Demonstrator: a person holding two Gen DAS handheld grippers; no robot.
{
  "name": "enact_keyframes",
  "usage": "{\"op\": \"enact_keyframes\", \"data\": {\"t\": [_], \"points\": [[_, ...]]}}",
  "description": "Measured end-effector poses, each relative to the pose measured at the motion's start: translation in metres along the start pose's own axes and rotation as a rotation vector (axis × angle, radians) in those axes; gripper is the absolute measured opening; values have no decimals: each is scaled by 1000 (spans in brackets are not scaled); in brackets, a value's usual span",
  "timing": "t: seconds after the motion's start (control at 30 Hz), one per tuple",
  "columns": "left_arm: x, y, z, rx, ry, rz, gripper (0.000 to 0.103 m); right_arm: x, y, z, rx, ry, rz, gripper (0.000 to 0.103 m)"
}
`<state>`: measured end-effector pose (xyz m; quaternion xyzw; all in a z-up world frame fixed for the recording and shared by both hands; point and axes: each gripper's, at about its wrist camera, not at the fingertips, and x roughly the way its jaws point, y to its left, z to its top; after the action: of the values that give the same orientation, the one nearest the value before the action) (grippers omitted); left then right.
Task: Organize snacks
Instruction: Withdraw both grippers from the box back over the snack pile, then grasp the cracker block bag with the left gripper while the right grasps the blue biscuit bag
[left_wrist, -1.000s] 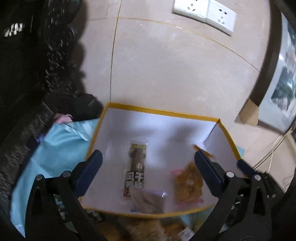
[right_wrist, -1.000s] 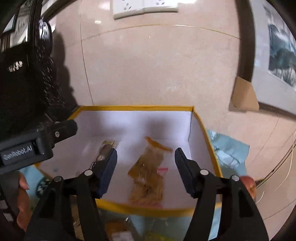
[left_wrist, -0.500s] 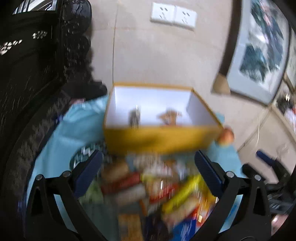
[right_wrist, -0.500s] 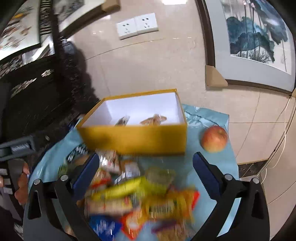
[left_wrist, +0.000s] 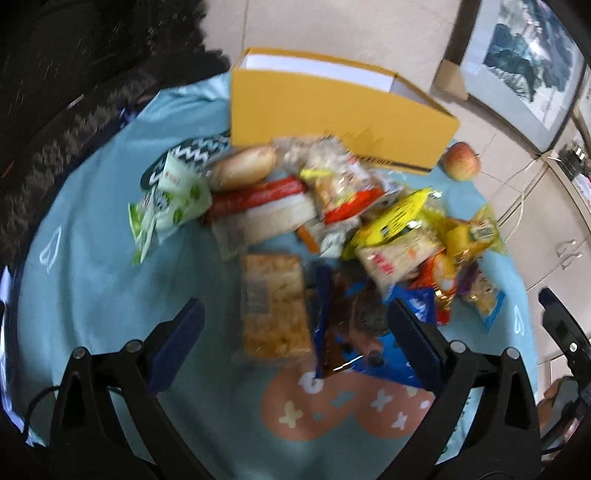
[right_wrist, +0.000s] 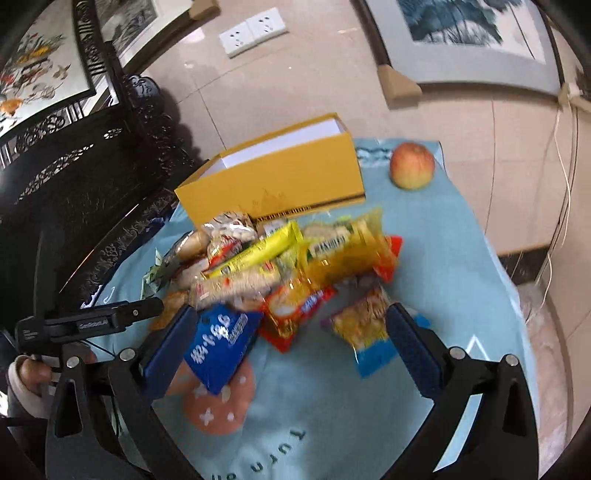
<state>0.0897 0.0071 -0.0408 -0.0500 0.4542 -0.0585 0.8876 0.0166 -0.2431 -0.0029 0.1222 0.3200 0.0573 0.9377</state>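
While both grippers are held above the counter, a heap of packaged snacks is seen spread over a light blue cloth in front of a yellow box, whose white inner walls are visible at the open top; its contents are hidden from these angles. The left gripper is shown with its jaws spread wide and nothing between them, positioned over a clear-wrapped tan biscuit pack and a blue packet at the near edge of the heap. The right gripper is likewise shown wide open and empty, with the blue packet just beside its left finger and a small purple-and-blue bag near its right finger. A long yellow bar, a yellow bag and an orange-red pouch are piled in the middle of the heap, while a bread roll and a green-and-white pouch lie at its left side. An apple is seen on the cloth just beside the right end of the box, apart from the heap. A pink figure is printed on the cloth nearest the cameras. Both views are blurred, so the package lettering cannot be read.
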Motion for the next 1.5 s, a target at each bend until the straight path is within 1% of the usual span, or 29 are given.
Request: {"op": "enact_keyframes", "data": {"t": [0.03, 0.1, 0.17, 0.2, 0.27, 0.37, 0.47, 0.53, 0.57, 0.63, 0.77, 0.9, 1.03, 1.23, 1.3, 1.37, 1.43, 1.5], "points": [[5, 1, -2, -2, 20, 2, 93, 0, -3, -2, 7, 1, 0, 102], [13, 1, -6, 8, 49, -1, 78, 1, -11, -6, 34, 11, -2, 102], [24, 0, -9, 22, 82, 14, 77, 4, -20, -10, 75, 30, 2, 102], [28, 0, -9, 20, 86, 17, 77, 6, -23, -11, 93, 39, 11, 102], [33, 4, -8, -6, 82, 9, 76, 7, -27, -13, 108, 46, 27, 102], [41, 11, -4, -42, 90, -8, 76, 8, -27, -16, 94, 49, 14, 102], [49, 17, -2, -62, 119, -2, 63, 9, -25, -18, 77, 62, 12, 102], [51, 23, -1, -93, 134, -35, 62, 9, -24, -19, 73, 65, 20, 102], [51, 25, 0, -95, 137, -42, 60, 10, -24, -19, 69, 68, 23, 102], [52, 24, -1, -81, 140, -33, 56, 13, -23, -20, 67, 74, 22, 102], [52, 26, -1, -76, 143, -31, 55, 17, -20, -22, 41, 89, 9, 102], [47, 37, -3, -140, 165, -93, 55, 16, -17, -23, 14, 90, 14, 102], [50, 48, -1, -170, 162, -118, 54, 20, -15, -24, 14, 108, 16, 102], [50, 48, 0, -174, 160, -109, 54, 21, -3, -26, -33, 114, 16, 102], [49, 49, -1, -169, 152, -93, 54, 21, 1, -27, -52, 117, 17, 102], [49, 42, -2, -126, 138, -49, 55, 23, 5, -27, -63, 125, 15, 102], [54, 27, -3, -56, 124, 13, 58, 23, 11, -28, -81, 123, 7, 102], [57, 17, -3, -11, 107, 57, 61, 23, 19, -29, -110, 123, 5, 102]]}}
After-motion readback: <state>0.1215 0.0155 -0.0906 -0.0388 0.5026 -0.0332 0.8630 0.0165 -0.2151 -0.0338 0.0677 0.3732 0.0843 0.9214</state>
